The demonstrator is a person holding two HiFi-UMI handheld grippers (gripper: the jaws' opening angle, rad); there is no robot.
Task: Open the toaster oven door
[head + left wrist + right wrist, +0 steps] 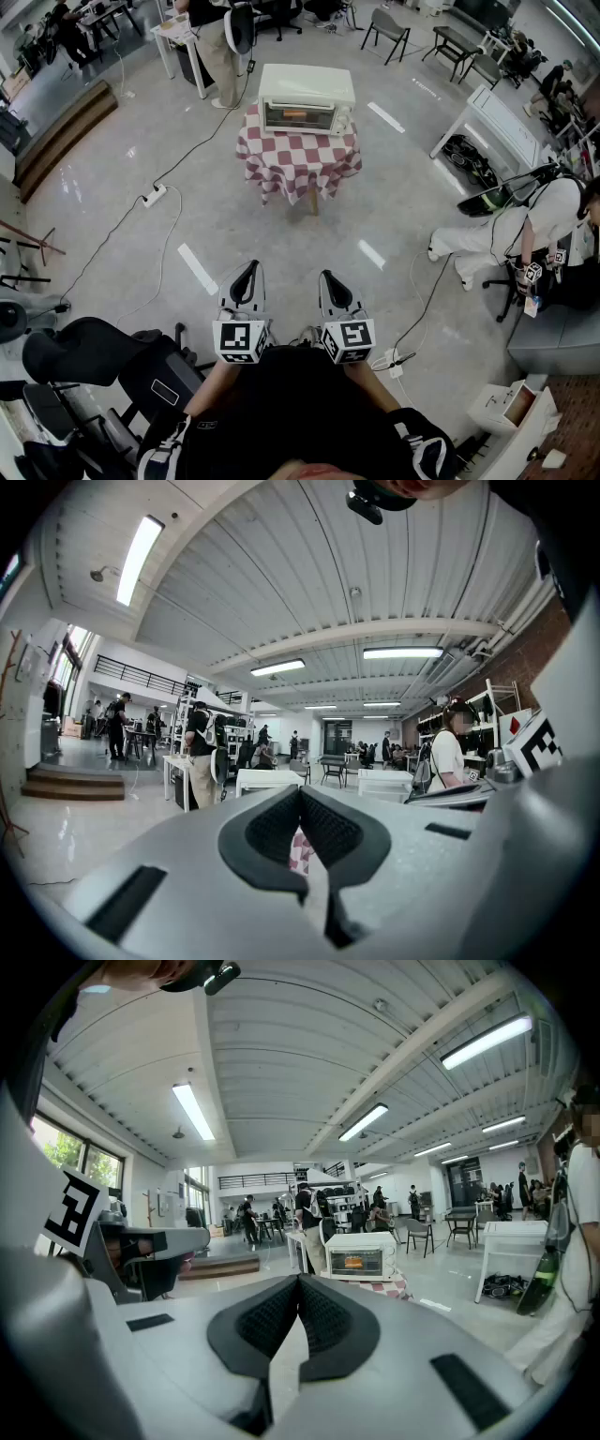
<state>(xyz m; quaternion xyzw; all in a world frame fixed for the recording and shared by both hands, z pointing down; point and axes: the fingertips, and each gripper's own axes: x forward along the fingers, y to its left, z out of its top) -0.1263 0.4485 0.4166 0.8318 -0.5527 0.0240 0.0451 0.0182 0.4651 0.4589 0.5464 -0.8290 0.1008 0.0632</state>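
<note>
A cream toaster oven (306, 97) stands with its glass door closed on a small table under a red-and-white checked cloth (298, 159), several steps ahead of me. The right gripper view shows the toaster oven (360, 1255) straight ahead in the distance. My left gripper (247, 274) and right gripper (329, 278) are held side by side close to my body, both shut with nothing between the jaws. In the left gripper view the left gripper (301, 794) hides the oven; only a bit of the checked cloth (300, 849) shows between its pads.
A cable and power strip (154, 195) lie on the floor left of the table. A person (217, 42) stands behind it by a white desk. Another person (525, 225) sits at the right near a white table (497, 122). Dark bags (103, 361) lie at my left.
</note>
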